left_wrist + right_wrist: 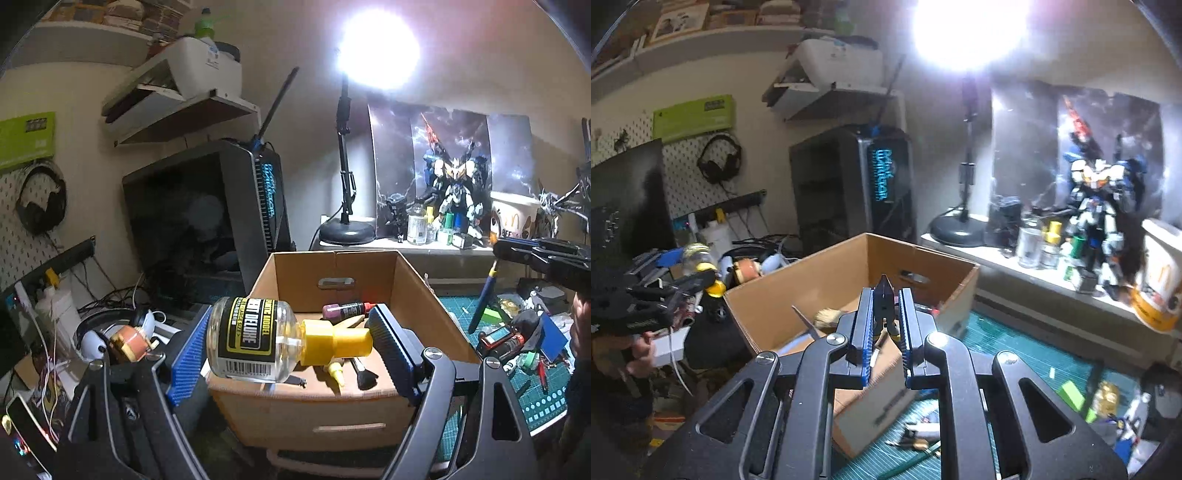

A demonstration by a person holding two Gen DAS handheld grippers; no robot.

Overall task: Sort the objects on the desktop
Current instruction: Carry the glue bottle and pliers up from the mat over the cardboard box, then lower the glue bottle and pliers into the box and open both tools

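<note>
My left gripper is shut on a clear glass bottle with a yellow cap and a black-yellow label. It holds the bottle sideways over the near rim of an open cardboard box. Inside the box lie a red-capped tube, a brush and a small yellow nozzle. My right gripper is shut on black pliers with yellow-black handles, tip up, over the same box. The left gripper with the bottle also shows in the right wrist view, at the left.
A green cutting mat with small tools and parts lies right of the box. A lamp base, small bottles and a robot model stand on the back ledge. A PC case, cables and headphones crowd the left.
</note>
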